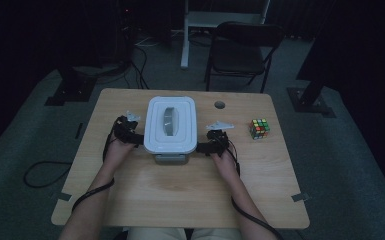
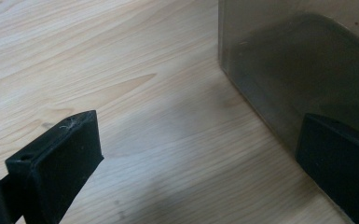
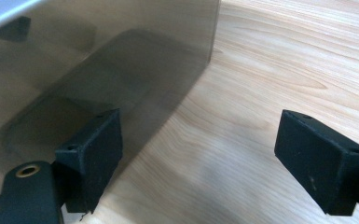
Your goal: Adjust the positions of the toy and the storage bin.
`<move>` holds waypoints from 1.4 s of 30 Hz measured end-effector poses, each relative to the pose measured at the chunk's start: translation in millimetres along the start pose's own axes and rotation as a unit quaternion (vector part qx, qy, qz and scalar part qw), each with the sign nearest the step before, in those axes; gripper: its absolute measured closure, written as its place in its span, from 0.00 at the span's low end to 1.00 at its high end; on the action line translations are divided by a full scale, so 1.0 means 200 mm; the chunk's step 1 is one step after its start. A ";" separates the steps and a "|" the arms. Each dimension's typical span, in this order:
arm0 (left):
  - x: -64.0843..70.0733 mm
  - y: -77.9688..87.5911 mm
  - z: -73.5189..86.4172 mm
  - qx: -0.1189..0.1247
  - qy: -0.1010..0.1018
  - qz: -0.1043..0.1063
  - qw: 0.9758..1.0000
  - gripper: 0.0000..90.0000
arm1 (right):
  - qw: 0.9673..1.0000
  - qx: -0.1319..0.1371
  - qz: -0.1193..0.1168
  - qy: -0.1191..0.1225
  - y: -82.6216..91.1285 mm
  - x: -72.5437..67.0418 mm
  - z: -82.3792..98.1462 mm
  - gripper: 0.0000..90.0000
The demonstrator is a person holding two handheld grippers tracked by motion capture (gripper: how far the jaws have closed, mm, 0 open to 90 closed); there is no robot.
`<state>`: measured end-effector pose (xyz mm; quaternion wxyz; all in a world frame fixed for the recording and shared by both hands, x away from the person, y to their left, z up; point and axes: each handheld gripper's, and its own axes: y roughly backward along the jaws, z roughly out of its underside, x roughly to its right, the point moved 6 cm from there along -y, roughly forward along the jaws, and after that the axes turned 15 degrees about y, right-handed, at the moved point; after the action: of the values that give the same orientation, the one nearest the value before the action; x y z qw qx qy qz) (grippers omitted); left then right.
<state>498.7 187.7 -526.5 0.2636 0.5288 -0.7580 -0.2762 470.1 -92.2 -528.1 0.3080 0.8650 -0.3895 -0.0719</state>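
High view: lidded container (image 1: 170,125), Rubik's cube (image 1: 259,128), labels illegible.

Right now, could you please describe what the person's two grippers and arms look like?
Both the left gripper and the right gripper are black, each topped by a grey three-cornered plate, with blocky flat-faced jaws. A black cable trails along each forearm. The forearms are bare, without sleeves.

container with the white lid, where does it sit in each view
High view: container, table centre, between both claws.
Left gripper view: its translucent wall, upper right.
Right gripper view: its wall, upper left.
Shared landmark: the light wood table beneath it.
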 end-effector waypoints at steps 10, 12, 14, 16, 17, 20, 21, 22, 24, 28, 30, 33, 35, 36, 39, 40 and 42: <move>0.14 -0.04 0.04 -0.010 -0.011 0.016 1.000 0.01 | 1.000 0.001 0.006 -0.009 0.11 0.06 0.10 0.16; 0.17 -0.04 0.04 -0.009 -0.017 0.017 1.000 0.01 | 1.000 -0.003 0.001 -0.009 0.13 0.07 0.12 0.17; 0.19 -0.04 0.04 -0.010 -0.021 0.018 1.000 0.01 | 1.000 -0.005 0.002 -0.004 0.15 0.06 0.13 0.17; 0.21 -0.03 0.05 -0.012 -0.021 0.024 0.999 0.02 | 1.000 -0.006 0.000 0.005 0.17 0.06 0.14 0.17; 0.23 -0.03 0.06 -0.011 -0.019 0.029 0.999 0.03 | 1.000 -0.006 -0.003 0.004 0.18 0.06 0.15 0.17; 0.25 -0.02 0.07 -0.011 -0.022 0.030 0.999 0.06 | 1.000 -0.005 -0.012 -0.001 0.21 0.05 0.17 0.17; 0.27 -0.01 0.08 -0.012 -0.027 0.030 0.999 0.06 | 1.000 -0.004 -0.013 0.000 0.22 0.05 0.18 0.17; 0.27 -0.01 0.08 -0.012 -0.031 0.031 0.999 0.06 | 1.000 -0.003 -0.015 0.001 0.23 0.05 0.19 0.17; 0.29 0.00 0.10 -0.009 -0.033 0.034 0.999 0.06 | 1.000 -0.003 -0.018 0.001 0.26 0.04 0.21 0.17; 0.32 0.02 0.12 -0.008 -0.034 0.039 0.999 0.06 | 1.000 0.002 -0.022 0.004 0.29 0.03 0.23 0.17; 0.33 0.03 0.13 -0.007 -0.040 0.038 0.998 0.06 | 1.000 0.005 -0.027 0.000 0.30 0.02 0.25 0.17; 0.35 0.05 0.15 -0.008 -0.049 0.037 0.998 0.06 | 1.000 0.007 -0.023 0.008 0.33 0.00 0.26 0.17; 0.37 0.07 0.16 -0.009 -0.055 0.038 0.998 0.06 | 1.000 0.006 -0.025 0.011 0.35 -0.01 0.27 0.17; 0.38 0.07 0.16 -0.010 -0.057 0.038 0.998 0.06 | 1.000 0.007 -0.025 0.013 0.36 -0.01 0.28 0.17; 0.41 0.10 0.19 -0.010 -0.067 0.040 0.997 0.06 | 0.999 0.008 -0.030 0.013 0.39 -0.03 0.30 0.17; 0.42 0.10 0.19 -0.008 -0.067 0.042 0.997 0.06 | 0.999 0.008 -0.031 0.012 0.40 -0.03 0.31 0.17; 0.44 0.12 0.20 -0.007 -0.071 0.044 0.996 0.06 | 0.999 0.010 -0.026 0.016 0.43 -0.04 0.33 0.17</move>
<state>428.7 117.2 -529.6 0.2252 0.4720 -0.7954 -0.3063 387.2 -160.8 -530.9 0.3035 0.8790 -0.3624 -0.0628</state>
